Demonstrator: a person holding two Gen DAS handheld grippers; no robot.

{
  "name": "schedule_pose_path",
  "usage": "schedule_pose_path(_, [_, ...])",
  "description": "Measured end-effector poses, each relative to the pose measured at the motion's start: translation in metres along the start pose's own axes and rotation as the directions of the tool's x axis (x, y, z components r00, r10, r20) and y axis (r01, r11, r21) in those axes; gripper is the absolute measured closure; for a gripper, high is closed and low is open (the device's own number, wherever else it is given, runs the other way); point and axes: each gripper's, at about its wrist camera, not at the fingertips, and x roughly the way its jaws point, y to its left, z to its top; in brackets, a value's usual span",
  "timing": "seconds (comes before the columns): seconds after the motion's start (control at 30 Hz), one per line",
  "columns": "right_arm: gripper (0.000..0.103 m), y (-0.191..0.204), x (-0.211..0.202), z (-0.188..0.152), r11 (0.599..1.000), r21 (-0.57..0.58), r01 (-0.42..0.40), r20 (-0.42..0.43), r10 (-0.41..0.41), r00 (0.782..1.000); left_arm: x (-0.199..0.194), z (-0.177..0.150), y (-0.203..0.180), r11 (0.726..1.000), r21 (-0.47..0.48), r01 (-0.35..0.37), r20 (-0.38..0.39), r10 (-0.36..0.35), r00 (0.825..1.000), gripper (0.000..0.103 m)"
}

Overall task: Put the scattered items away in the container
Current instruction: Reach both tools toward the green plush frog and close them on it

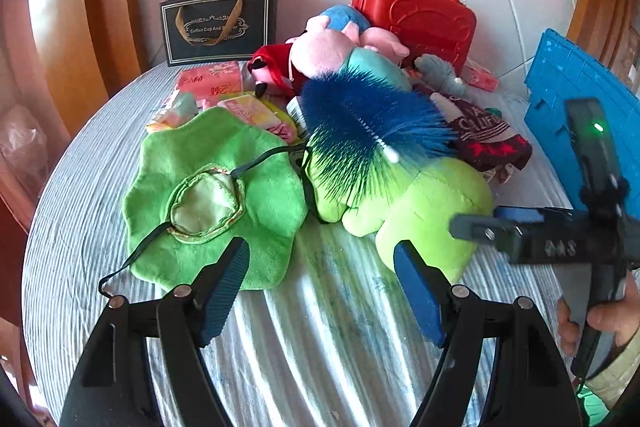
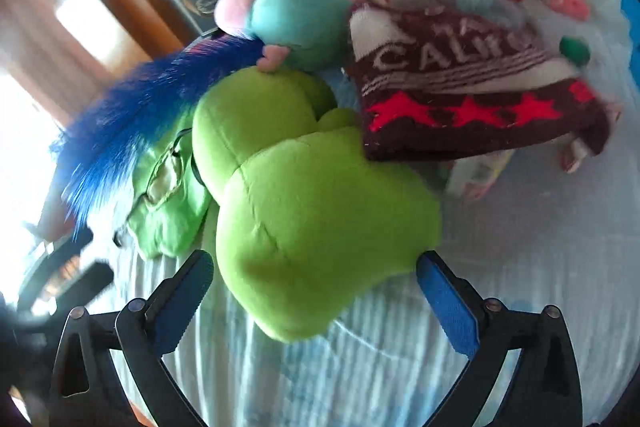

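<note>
A pile of items lies on a striped cloth. A green plush toy [image 1: 420,207] lies in the middle, with a blue bristle brush [image 1: 360,123] across it and a green scalloped hat [image 1: 208,195] to its left. My left gripper [image 1: 322,291] is open and empty, just short of the hat and the plush. My right gripper [image 2: 316,291] is open, its fingers either side of the green plush [image 2: 304,203], not closed on it. It shows in the left wrist view [image 1: 476,227] at the right. A blue crate [image 1: 576,115] stands at the right.
A pink pig plush [image 1: 340,43], a maroon knitted cloth [image 1: 488,135], a red toy suitcase [image 1: 420,11], a black gift box [image 1: 218,25] and pink tissue packs [image 1: 212,83] lie behind. A tiled wall is at the back.
</note>
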Motion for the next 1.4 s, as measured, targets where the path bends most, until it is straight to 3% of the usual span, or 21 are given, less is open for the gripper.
schedule_pose_path(0.13, [0.0,0.008,0.027,0.008,0.996,-0.005,0.092,-0.021,-0.092,0.996,0.012,-0.002,0.008,0.999,-0.037,-0.026,-0.034,0.025,0.999,0.029])
schedule_pose_path(0.2, [0.0,0.017,0.031,0.007,0.983,-0.089,0.162,-0.027,-0.165,0.986,0.017,-0.004,0.01,0.998,-0.049,-0.029,-0.052,0.026,0.998,0.029])
schedule_pose_path(0.3, [0.004,0.019,0.018,-0.002,0.916,-0.251,0.313,0.033,-0.315,0.949,0.017,-0.009,0.005,0.999,-0.042,-0.021,-0.064,0.018,0.998,0.029])
schedule_pose_path(0.37, [0.005,0.003,0.005,-0.008,0.877,-0.294,0.379,0.059,-0.379,0.923,0.015,-0.013,-0.003,1.0,-0.025,-0.002,-0.058,0.0,0.998,0.029])
schedule_pose_path(0.53, [0.005,-0.048,-0.038,-0.022,0.859,-0.305,0.411,0.053,-0.416,0.908,0.015,-0.019,-0.034,0.999,0.025,0.022,-0.068,-0.02,0.998,0.029])
schedule_pose_path(0.57, [0.005,-0.058,-0.045,-0.023,0.861,-0.306,0.406,0.046,-0.413,0.91,0.016,-0.018,-0.042,0.999,0.036,0.027,-0.069,-0.025,0.997,0.029])
schedule_pose_path(0.7, [0.005,-0.084,-0.056,-0.022,0.923,-0.237,0.302,0.01,-0.309,0.951,0.018,-0.006,-0.078,0.996,0.079,0.046,-0.048,-0.042,0.998,0.029])
schedule_pose_path(0.77, [0.005,-0.084,-0.053,-0.028,0.921,-0.25,0.299,0.008,-0.307,0.952,0.014,0.003,-0.093,0.993,0.095,0.066,-0.046,-0.062,0.997,0.029])
schedule_pose_path(0.87, [0.006,-0.09,-0.039,-0.036,0.892,-0.298,0.34,-0.009,-0.358,0.934,-0.007,0.018,-0.111,0.987,0.134,0.089,0.007,-0.091,0.996,0.029])
schedule_pose_path(0.93, [0.016,-0.104,-0.025,-0.048,0.889,-0.286,0.358,-0.06,-0.389,0.919,-0.016,0.036,-0.124,0.985,0.166,0.047,0.061,-0.058,0.996,0.029])
schedule_pose_path(1.0, [0.018,-0.119,-0.02,-0.055,0.929,-0.223,0.295,-0.098,-0.322,0.941,-0.009,0.063,-0.134,0.986,0.163,-0.031,0.072,0.02,0.997,0.029])
schedule_pose_path(1.07, [0.018,-0.122,-0.025,-0.06,0.948,-0.184,0.258,-0.102,-0.28,0.955,0.019,0.089,-0.139,0.986,0.143,-0.089,0.01,0.089,0.996,0.029])
schedule_pose_path(1.17, [0.018,-0.119,-0.041,-0.059,0.962,-0.149,0.228,-0.078,-0.241,0.967,0.074,0.109,-0.134,0.987,0.102,-0.127,-0.147,0.142,0.979,0.029])
schedule_pose_path(1.23, [0.016,-0.116,-0.054,-0.054,0.974,-0.113,0.196,-0.056,-0.203,0.978,0.101,0.103,-0.123,0.98,0.097,-0.173,-0.231,0.191,0.954,0.029])
schedule_pose_path(1.3, [0.011,-0.111,-0.065,-0.05,0.981,-0.089,0.172,-0.034,-0.175,0.984,0.122,0.089,-0.106,0.97,0.096,-0.224,-0.32,0.243,0.916,0.029])
schedule_pose_path(1.33, [0.008,-0.108,-0.069,-0.047,0.985,-0.08,0.155,-0.023,-0.157,0.987,0.123,0.08,-0.099,0.967,0.091,-0.239,-0.326,0.256,0.91,0.028])
schedule_pose_path(1.4, [0.005,-0.099,-0.075,-0.042,0.99,-0.072,0.124,-0.008,-0.125,0.992,0.105,0.065,-0.09,0.975,0.08,-0.207,-0.287,0.221,0.932,0.028])
